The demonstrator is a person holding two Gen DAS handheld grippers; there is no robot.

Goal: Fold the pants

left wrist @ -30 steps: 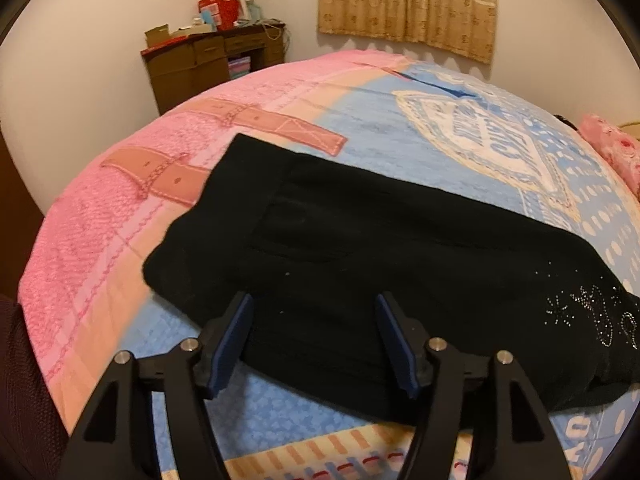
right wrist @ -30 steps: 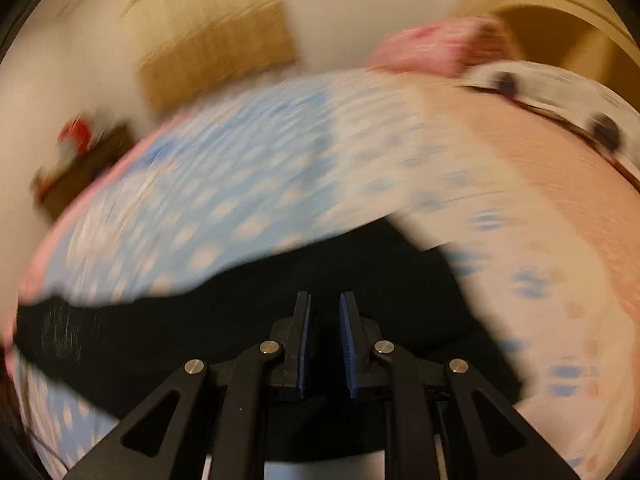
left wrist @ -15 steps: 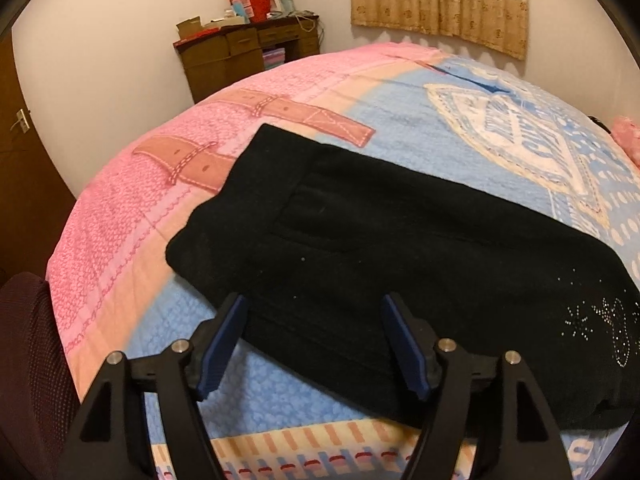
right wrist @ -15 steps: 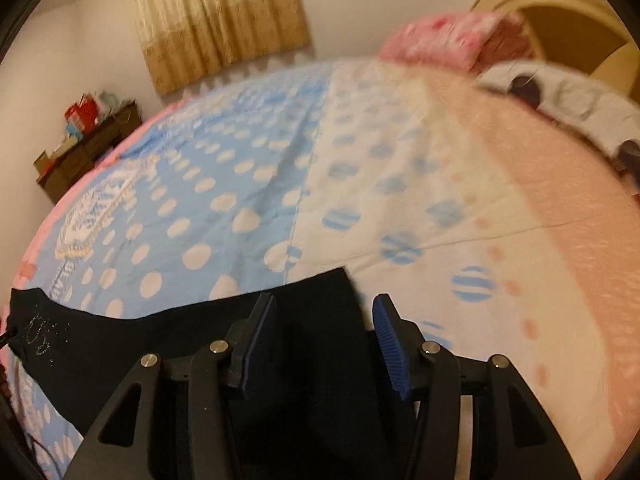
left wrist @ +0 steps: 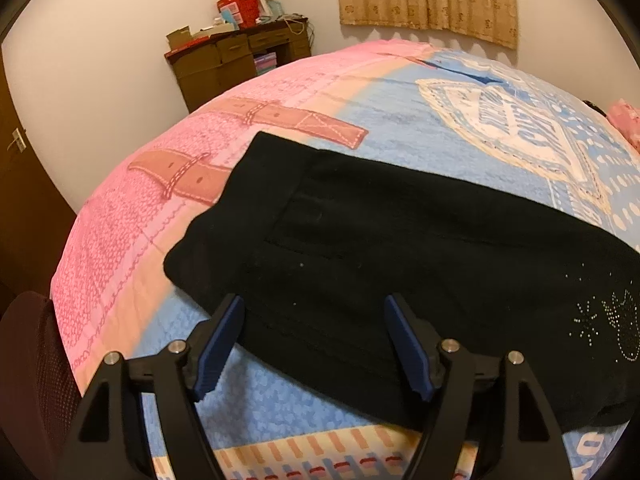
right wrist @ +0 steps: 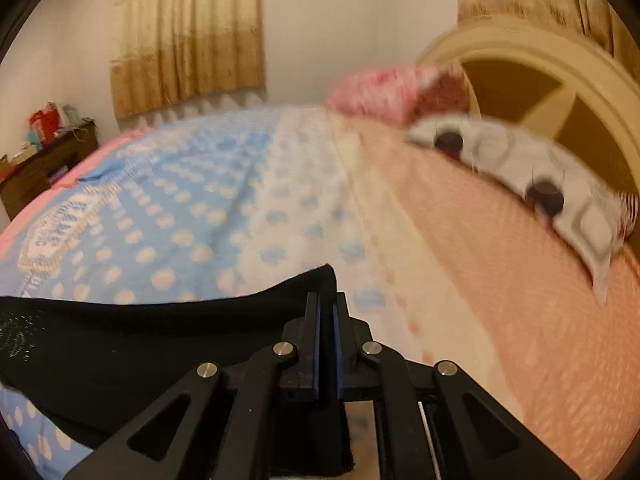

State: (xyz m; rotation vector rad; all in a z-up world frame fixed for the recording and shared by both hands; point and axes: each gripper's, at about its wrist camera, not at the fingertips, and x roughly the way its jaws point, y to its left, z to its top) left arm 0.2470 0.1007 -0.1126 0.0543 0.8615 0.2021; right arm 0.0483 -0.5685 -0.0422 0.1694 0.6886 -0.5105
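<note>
Left gripper (left wrist: 314, 342): tongs spread wide, nothing between them, hovering low center of the left wrist frame over the near edge of the pants (left wrist: 400, 264). Compared with half a second ago, barely any change there: same spread, same spot, view shifted a little. It isn't touching the cloth as far as I can tell.

Right gripper (right wrist: 326, 346): this is the change. Half a second ago its tongs were apart, straddling the leg end; now they're pressed together on black fabric, bottom center of the right wrist frame. Hem corner pokes out just above the fingertips. The frame is motion-blurred, so that hand is moving.

My read: the right end is captured and the fold is starting from that side, with the left end not yet held. Expect the left to pinch the waist or pin it down, otherwise the whole garment may drag across the bedspread (left wrist: 200, 368).

Orientation: the pants lie flat on the bed, already doubled leg over leg by the look of it. In the left wrist view the long axis runs from mid-left to lower right. The wide waist end sits at frame left, near the pink strip with printed belt straps. The leg runs off toward the right edge, past the rhinestone motif (left wrist: 604, 320).

In the right wrist view the fabric enters from the lower left and ends at the clamped tongs.
</note>
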